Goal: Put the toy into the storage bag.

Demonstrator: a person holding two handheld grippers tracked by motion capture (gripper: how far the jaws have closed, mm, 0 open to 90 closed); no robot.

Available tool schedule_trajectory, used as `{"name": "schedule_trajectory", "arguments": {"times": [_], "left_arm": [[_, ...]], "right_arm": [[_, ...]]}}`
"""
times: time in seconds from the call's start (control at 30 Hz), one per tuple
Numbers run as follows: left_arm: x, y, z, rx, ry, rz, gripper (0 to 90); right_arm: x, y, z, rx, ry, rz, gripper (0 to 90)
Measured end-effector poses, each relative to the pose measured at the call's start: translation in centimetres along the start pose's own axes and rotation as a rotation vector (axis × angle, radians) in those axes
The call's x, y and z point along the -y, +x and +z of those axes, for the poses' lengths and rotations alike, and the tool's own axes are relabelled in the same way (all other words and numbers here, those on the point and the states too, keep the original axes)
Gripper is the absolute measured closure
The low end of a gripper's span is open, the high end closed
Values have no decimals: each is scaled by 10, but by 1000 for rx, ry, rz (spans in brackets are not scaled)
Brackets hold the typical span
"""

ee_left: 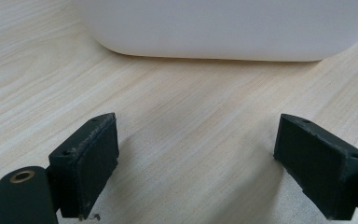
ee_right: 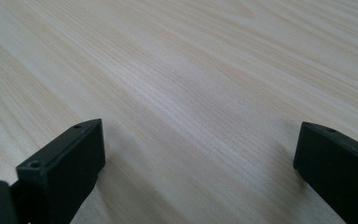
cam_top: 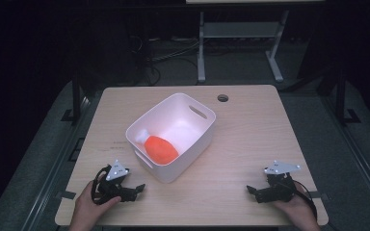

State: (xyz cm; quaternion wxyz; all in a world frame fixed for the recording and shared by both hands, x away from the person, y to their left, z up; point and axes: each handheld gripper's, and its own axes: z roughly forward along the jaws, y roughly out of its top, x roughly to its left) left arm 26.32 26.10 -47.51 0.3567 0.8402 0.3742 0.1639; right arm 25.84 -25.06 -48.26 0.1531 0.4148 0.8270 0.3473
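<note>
No legible text, label, brand, number or sign anywhere.

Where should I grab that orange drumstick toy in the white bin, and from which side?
Probably the white bone end of the orange drumstick toy: it is narrower than the body and points toward the white bin's far-left corner. Come straight down from above, since the bin's walls block any sideways approach.

Orange toy drumstick [cam_top: 160, 147] with white bone end, lying inside white bin [cam_top: 198, 137], mid-table

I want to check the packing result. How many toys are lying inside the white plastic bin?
1: an orange plush drumstick toy lies at the near-left end of the white plastic bin. Nothing else shows inside.
</note>
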Motion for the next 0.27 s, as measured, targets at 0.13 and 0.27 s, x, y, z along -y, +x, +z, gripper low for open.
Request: {"name": "schedule_trajectory", "arguments": {"times": [0.13,0.27], "left_arm": [[0,0,0,0,1,0,128],[0,0,0,0,1,0,128]], "right_arm": [[0,0,0,0,2,0,12],[0,0,0,1,0,-1,12]]}}
